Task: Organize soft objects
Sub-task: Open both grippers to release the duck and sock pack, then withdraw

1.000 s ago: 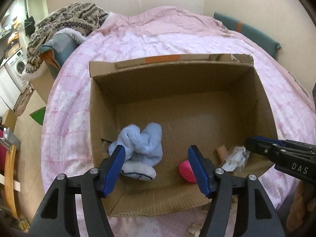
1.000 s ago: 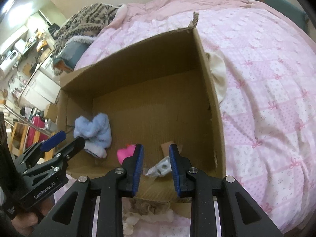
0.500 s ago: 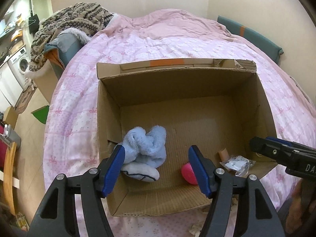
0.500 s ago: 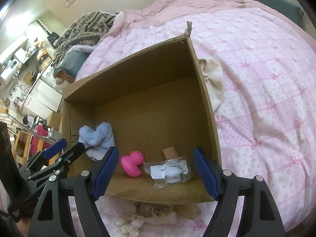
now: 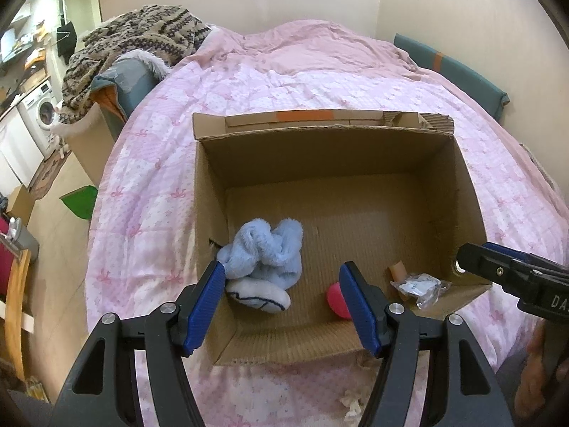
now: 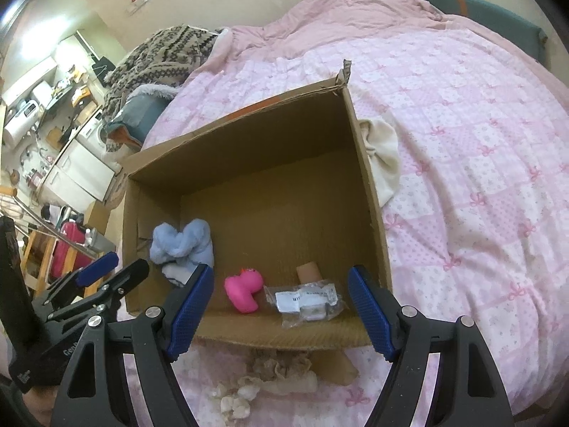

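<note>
An open cardboard box [image 5: 209, 185] [image 6: 370, 192] sits on a pink bed. Inside lie fluffy light-blue socks [image 5: 265, 252] [image 6: 181, 245], a pink rubber duck [image 6: 243, 290] [image 5: 336, 302], a clear plastic packet [image 6: 307, 300] [image 5: 419, 286] and a small cardboard tube [image 6: 308, 272]. My left gripper [image 5: 284, 306] is open and empty, above the box's near edge. My right gripper [image 6: 281, 311] is open and empty, above the near edge over the packet. A cream sock [image 6: 382, 153] lies on the bed outside the box's right wall.
A lacy cream cloth [image 6: 281, 379] lies on the bed in front of the box. A patterned knit blanket [image 5: 142, 35] is heaped on a grey bin at the bed's far left. A teal cushion [image 5: 451, 71] lines the right wall. Floor and furniture lie left.
My right gripper opened and let the plastic packet fall into the box. Both grippers pulled back and up from the box. The left stayed open.
</note>
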Motion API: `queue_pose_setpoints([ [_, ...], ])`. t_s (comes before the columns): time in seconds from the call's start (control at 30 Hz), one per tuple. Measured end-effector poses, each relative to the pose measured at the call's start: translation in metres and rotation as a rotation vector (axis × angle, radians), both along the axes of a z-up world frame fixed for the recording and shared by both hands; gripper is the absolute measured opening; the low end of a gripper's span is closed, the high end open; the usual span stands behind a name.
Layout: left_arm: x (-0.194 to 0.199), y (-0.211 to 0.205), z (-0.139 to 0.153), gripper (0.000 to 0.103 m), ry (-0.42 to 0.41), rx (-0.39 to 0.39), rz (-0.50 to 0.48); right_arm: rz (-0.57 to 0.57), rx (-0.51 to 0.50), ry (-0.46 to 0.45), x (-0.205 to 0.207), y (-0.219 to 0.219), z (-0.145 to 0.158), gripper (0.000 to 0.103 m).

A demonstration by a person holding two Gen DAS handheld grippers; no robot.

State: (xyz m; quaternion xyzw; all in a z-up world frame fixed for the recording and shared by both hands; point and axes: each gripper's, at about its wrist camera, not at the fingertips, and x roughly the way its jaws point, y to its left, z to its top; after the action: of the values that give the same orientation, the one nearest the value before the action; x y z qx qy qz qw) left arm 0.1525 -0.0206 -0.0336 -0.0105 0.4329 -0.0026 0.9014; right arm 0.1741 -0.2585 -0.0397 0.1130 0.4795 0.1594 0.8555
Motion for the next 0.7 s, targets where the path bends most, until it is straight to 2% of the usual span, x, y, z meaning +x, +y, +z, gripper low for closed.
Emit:
queue_pose_setpoints([
  [0.23, -0.019, 0.005, -0.001, 0.064, 0.022, -0.029, 0.025, -0.004, -0.013, -0.001, -0.014, -0.006, 0.005, 0.082],
  [0.7, -0.058, 0.001, -0.006, 0.064, 0.042, -0.035, 0.022, -0.019, 0.006, 0.044, -0.048, -0.008, -0.002, 0.082],
])
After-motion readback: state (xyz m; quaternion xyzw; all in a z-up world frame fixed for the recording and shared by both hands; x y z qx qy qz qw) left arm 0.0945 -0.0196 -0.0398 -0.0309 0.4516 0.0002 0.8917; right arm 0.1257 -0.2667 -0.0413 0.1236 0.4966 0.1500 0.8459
